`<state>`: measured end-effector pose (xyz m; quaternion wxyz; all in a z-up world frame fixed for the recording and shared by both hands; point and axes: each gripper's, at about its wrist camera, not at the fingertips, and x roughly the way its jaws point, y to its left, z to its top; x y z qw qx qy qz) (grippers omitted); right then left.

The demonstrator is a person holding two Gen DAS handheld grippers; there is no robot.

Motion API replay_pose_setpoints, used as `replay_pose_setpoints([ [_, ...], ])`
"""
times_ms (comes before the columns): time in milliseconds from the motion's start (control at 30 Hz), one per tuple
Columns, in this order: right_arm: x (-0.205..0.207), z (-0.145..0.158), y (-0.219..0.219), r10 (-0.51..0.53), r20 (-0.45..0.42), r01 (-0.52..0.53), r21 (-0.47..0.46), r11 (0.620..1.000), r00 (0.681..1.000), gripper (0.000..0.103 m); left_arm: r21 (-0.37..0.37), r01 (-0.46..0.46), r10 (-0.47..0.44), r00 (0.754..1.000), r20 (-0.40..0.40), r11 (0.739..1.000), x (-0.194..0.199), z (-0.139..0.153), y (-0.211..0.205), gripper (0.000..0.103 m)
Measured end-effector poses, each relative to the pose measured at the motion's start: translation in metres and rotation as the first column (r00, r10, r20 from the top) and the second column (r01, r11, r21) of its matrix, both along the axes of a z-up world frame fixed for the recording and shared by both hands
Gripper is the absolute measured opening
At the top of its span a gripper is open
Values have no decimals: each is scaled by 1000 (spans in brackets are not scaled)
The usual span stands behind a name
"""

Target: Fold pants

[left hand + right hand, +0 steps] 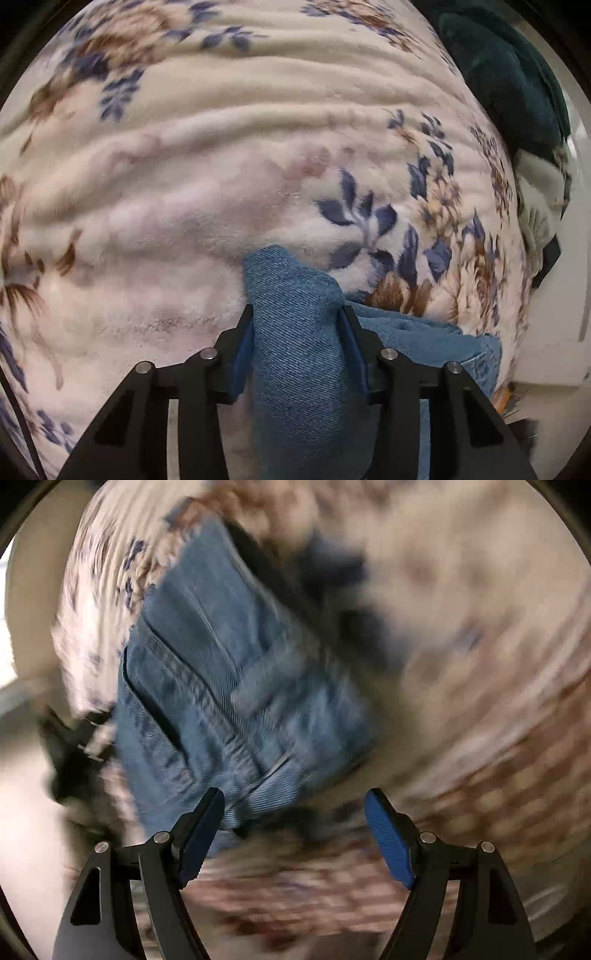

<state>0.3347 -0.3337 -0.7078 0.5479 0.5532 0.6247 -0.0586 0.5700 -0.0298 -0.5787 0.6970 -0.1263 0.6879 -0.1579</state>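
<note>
The blue denim pants (pixel 295 332) bulge up between the fingers of my left gripper (pixel 297 314), which is shut on a thick fold of them above the floral blanket (pixel 184 184). More denim trails off to the right behind the fingers. In the right wrist view the pants (pixel 221 664) lie bunched on the blanket, with a waistband, a pocket and a belt loop showing; the view is motion-blurred. My right gripper (pixel 295 805) is open and empty, just in front of the near edge of the denim.
A dark teal cloth (pixel 509 85) lies at the blanket's far right edge, with white cloth (pixel 539 184) beside it. A pale surface (pixel 554 332) lies past the blanket on the right. A dark blurred shape (pixel 332 579) lies beyond the pants.
</note>
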Motion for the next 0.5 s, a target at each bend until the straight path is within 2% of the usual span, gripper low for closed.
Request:
replay_pose_setpoints([
  [33, -1, -12, 6, -60, 22, 58, 73, 996, 998, 78, -12, -18, 18, 1000, -10, 1000, 1, -2, 4, 40],
  [67, 0, -23, 11, -104, 39, 99, 111, 989, 994, 59, -23, -34, 34, 999, -19, 999, 2, -4, 7, 40],
  [100, 1, -30, 15, -128, 48, 122, 109, 987, 991, 53, -23, -38, 38, 999, -23, 999, 3, -6, 8, 39],
  [167, 2, -32, 17, -109, 30, 108, 54, 993, 994, 49, -18, -41, 40, 999, -30, 999, 4, -10, 8, 39],
  [233, 0, -32, 15, -81, 14, 81, 2, 997, 997, 48, -11, -42, 41, 998, -45, 999, 5, -18, 5, 39],
  [300, 5, -31, 15, -61, -4, 61, 1, 998, 998, 48, -15, -61, 60, 997, -49, 998, 6, -17, 7, 39],
  [433, 21, -18, 15, 26, -18, -26, -4, 1000, 1000, 52, -68, -111, 107, 993, -56, 992, 4, 7, 19, 48],
  [467, 22, -16, 16, 31, -10, -31, 6, 1000, 999, 55, -75, -132, 129, 991, -39, 988, 0, 18, 25, 52],
  [500, 20, -13, 14, 32, 3, -32, 17, 999, 999, 61, -103, -153, 152, 988, -18, 983, -5, 28, 31, 66],
])
